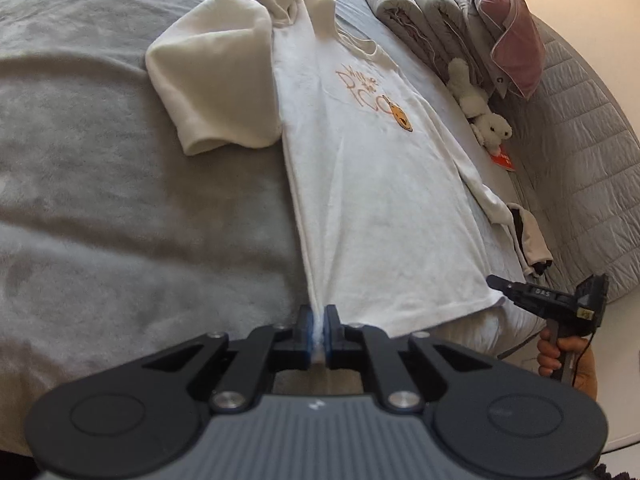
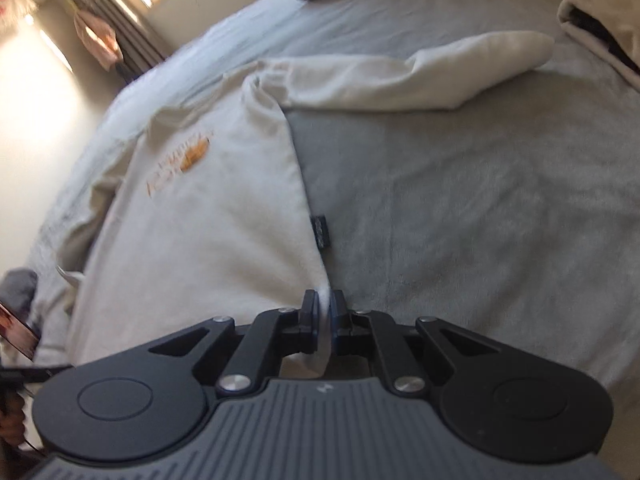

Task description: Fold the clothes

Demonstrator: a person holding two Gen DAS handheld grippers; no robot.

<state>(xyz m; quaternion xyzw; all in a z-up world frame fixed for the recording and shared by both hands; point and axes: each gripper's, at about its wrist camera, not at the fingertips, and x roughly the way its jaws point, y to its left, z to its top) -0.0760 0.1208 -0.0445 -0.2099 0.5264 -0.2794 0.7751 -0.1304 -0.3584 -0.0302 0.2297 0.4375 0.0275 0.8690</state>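
Observation:
A white T-shirt with an orange print lies front up on the grey bed, collar at the far end. Its left sleeve is spread out flat. My left gripper is shut on the shirt's near left hem corner, cloth pinched between the blue pads. In the right wrist view the same T-shirt stretches away, its right sleeve pointing right. My right gripper is shut on the near right hem corner, just below a dark side label. The right gripper also shows from the side in the left wrist view.
Folded quilts and a pink pillow are stacked at the head of the bed, with white plush toys below them. Another cream garment lies at the right. A grey blanket covers the bed. Curtains and a bright window stand beyond.

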